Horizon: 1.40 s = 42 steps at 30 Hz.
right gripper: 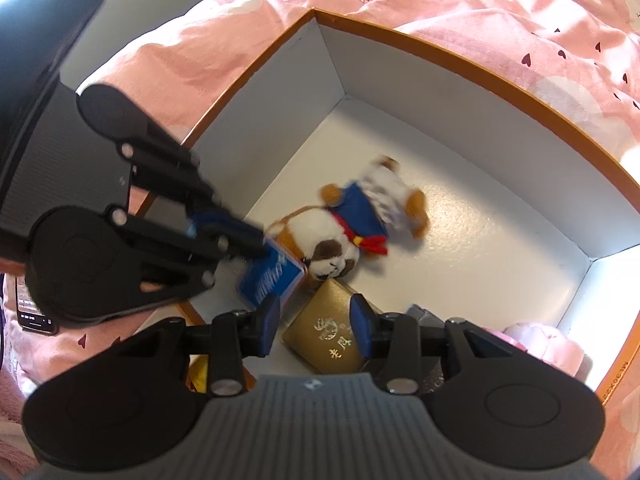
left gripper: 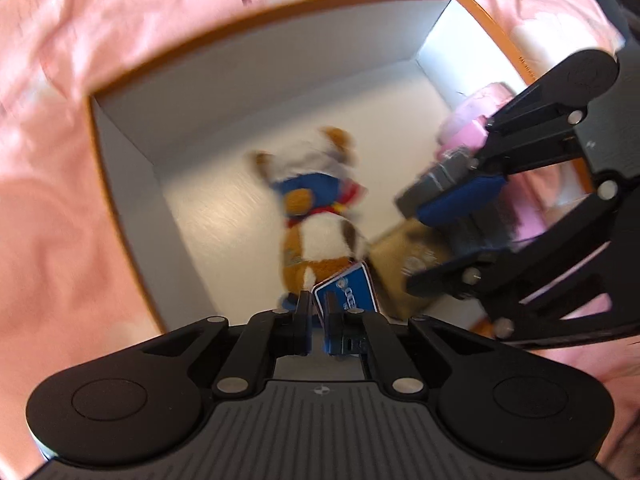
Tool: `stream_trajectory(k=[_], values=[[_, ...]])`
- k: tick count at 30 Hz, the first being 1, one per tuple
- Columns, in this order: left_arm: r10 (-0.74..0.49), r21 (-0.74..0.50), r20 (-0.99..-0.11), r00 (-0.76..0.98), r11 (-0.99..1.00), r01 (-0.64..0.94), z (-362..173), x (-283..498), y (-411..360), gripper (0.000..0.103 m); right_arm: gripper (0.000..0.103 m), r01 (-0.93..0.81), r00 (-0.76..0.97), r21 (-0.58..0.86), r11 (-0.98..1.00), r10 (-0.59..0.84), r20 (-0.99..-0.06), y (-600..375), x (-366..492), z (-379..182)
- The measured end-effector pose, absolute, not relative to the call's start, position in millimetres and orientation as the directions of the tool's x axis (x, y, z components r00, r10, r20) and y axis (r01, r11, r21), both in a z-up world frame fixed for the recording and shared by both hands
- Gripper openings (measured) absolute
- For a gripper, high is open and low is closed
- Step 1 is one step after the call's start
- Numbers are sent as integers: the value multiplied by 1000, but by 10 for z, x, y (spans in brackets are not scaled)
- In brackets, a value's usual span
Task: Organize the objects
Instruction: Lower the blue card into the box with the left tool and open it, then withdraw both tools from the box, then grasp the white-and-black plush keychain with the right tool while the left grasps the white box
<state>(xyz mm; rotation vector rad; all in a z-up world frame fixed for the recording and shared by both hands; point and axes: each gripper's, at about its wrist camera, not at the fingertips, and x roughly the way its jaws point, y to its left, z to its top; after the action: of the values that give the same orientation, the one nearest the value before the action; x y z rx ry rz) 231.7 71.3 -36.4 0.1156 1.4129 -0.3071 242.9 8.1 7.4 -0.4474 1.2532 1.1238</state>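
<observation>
Plush, the brown-and-white toy dog (right gripper: pixel 344 236) is seen lying on the white floor of an orange-rimmed cardboard box (right gripper: pixel 460 68). At its seven o'clock, a blue rectangular packet (right gripper: pixel 268 276) is pinched by the closed left gripper (left gripper: pixel 318 320). At six o'clock, the right gripper (right gripper: pixel 316 320) is held spread over a glossy gold carton (right gripper: pixel 328 336), pressing nothing.

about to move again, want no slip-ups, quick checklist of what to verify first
1. Left hand-held gripper shut: ok; nothing clearly shows between the pads.
2. Blue box at its tips: held or just touched, cannot tell.
3. Right hand-held gripper over the gold box, pads apart: ok, not gripped.
4. Plush toy lying in the white box: ok.
5. Bare floor left in the white box: ok.
6. Pink item in the corner: identity cannot tell.
</observation>
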Motion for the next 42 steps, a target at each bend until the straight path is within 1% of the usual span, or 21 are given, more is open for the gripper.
stream_trajectory(k=[3, 4, 8, 10, 15, 17, 18, 19, 23, 26, 27, 29, 31, 35, 37, 39, 41, 42], values=[[-235, -214, -969, 80, 954, 209, -396, 2353, 831, 5, 41, -853, -91, 288, 436, 419, -904, 102, 2424, 56], [-251, -234, -965, 76, 955, 181, -399, 2361, 871, 4, 41, -852, -90, 287, 437, 419, -904, 103, 2423, 52], [-248, -233, -964, 98, 962, 141, -388, 2353, 943, 4, 41, -851, -87, 288, 440, 423, -902, 96, 2410, 52], [-261, -246, -958, 117, 961, 130, -338, 2331, 930, 9, 41, -849, -78, 287, 443, 433, -898, 79, 2389, 68], [-229, -199, -936, 268, 971, 135, -71, 2135, 889, 11, 42, -852, -12, 258, 456, 476, -879, -72, 2277, 201], [-248, -214, -907, 340, 968, 133, 97, 1974, 884, 15, 42, -848, 31, 245, 470, 505, -862, -161, 2197, 296], [-253, -217, -893, 372, 967, 137, 174, 1893, 877, 18, 42, -844, 50, 244, 478, 524, -850, -215, 2153, 348], [-250, -211, -880, 404, 968, 138, 247, 1806, 868, 19, 43, -838, 69, 249, 486, 547, -834, -276, 2103, 407], [-222, -194, -832, 509, 975, 109, 484, 1440, 852, 20, 47, -804, 148, 272, 529, 620, -770, -519, 1825, 590], [-181, -171, -806, 563, 983, 70, 513, 1201, 831, 20, 51, -761, 214, 275, 588, 628, -748, -692, 1576, 636], [-163, -164, -801, 576, 985, 51, 507, 1136, 823, 20, 52, -739, 230, 278, 614, 618, -752, -734, 1505, 621], [-149, -171, -804, 575, 985, 16, 430, 1011, 795, 20, 59, -688, 226, 310, 656, 600, -768, -787, 1353, 543], [-144, -174, -824, 548, 985, -3, 306, 903, 765, 20, 60, -634, 194, 357, 686, 588, -786, -810, 1234, 432], [-115, -152, -864, 490, 988, -38, 48, 674, 751, 20, 60, -574, 140, 369, 731, 532, -835, -759, 1041, 198], [-90, -146, -876, 473, 986, -83, -47, 577, 813, 20, 60, -557, 135, 349, 754, 497, -857, -702, 957, 105], [-75, -141, -883, 464, 984, -109, -93, 506, 873, 20, 62, -571, 157, 298, 765, 458, -875, -606, 888, 55], [-76, -146, -891, 448, 981, -125, -134, 468, 934, 21, 68, -586, 189, 243, 773, 421, -887, -503, 822, -10], [-75, -151, -892, 445, 979, -138, -151, 456, 965, 25, 70, -593, 198, 214, 776, 399, -895, -451, 802, -51]])
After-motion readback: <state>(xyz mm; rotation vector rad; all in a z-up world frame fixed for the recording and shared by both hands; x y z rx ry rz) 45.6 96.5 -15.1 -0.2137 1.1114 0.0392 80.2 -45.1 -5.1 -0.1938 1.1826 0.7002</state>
